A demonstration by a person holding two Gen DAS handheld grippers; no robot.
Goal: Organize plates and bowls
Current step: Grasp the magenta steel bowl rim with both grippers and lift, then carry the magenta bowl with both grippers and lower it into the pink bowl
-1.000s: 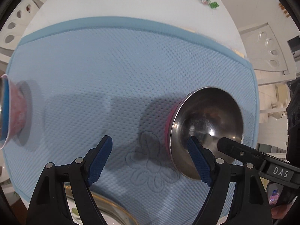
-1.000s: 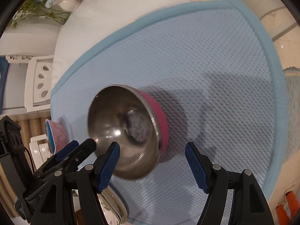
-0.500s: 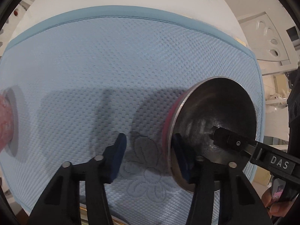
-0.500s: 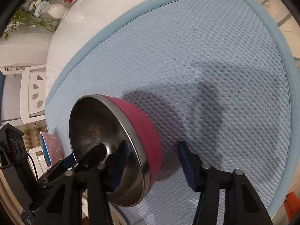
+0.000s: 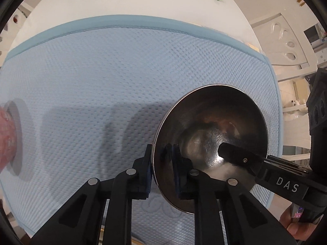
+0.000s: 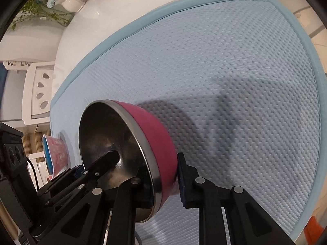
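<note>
Left gripper (image 5: 161, 167) and right gripper (image 6: 163, 180) both clamping opposite rims of a magenta steel bowl (image 5: 212, 143), sitting on a blue mat (image 5: 122, 77), jaws just having closed.

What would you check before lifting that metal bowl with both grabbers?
1. Left gripper pinches the steel bowl's rim, one pad inside, one outside: ok; its jaws have just been closing.
2. Right gripper clamps the opposite rim over the pink wall: ok; jaws also just closing.
3. Bowl holds nothing: ok.
4. Bowl sits level on the blue mat: cannot tell.
5. Pink cup stands apart from the bowl: ok.
6. Mat around the bowl is bare: ok.
</note>
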